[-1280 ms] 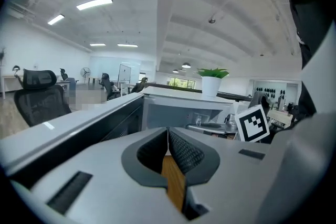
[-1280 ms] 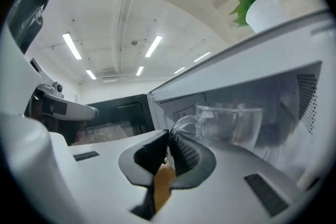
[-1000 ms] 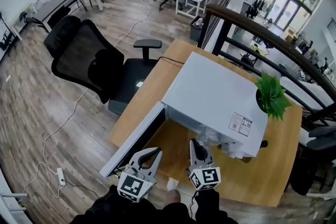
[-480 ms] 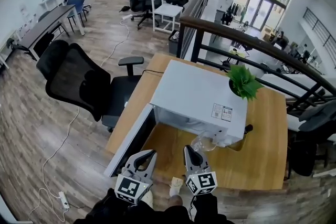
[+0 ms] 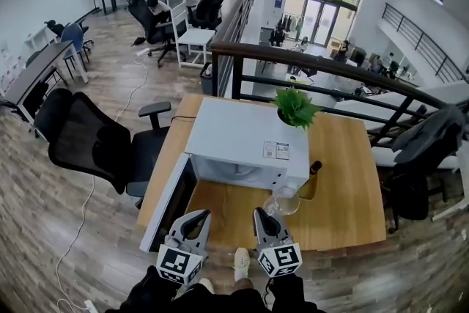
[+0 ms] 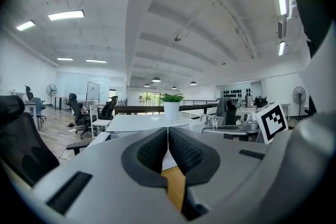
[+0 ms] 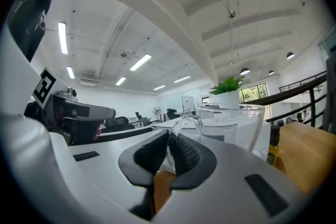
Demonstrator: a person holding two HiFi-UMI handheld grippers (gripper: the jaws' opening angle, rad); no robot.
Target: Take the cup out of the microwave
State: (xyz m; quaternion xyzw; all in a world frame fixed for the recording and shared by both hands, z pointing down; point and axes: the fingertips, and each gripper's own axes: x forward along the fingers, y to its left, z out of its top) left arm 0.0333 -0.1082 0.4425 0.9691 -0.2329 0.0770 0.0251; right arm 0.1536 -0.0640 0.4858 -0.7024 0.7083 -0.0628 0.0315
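In the head view the right gripper (image 5: pixel 264 216) sits at about six o'clock of the white microwave (image 5: pixel 242 139), and its jaws are clamped on the handle (image 7: pixel 181 124) of the clear glass cup (image 5: pixel 283 201). The right gripper view shows that pinch plainly, with the thin glass loop caught between the two dark pads (image 7: pixel 185 153) and the cup's bowl standing upright just beyond them, toward one o'clock. The cup is outside the oven, in the air over the wooden table (image 5: pixel 344 187) and just in front of the microwave's front right corner, at roughly five o'clock of the housing. The microwave's door (image 5: pixel 165 206) hangs wide open at its seven o'clock. The left gripper (image 5: pixel 196 219) is beside the right one, near the free edge of that door, and holds nothing. Its own view shows the jaws pressed together with only a bare strip of table showing below them. A potted green plant (image 5: pixel 295 107) stands at one o'clock of the microwave, at its back right corner, and a dark bottle (image 5: pixel 315 169) stands on the table close to its right side. A black office chair (image 5: pixel 91 146) is on the floor at nine o'clock of the table.
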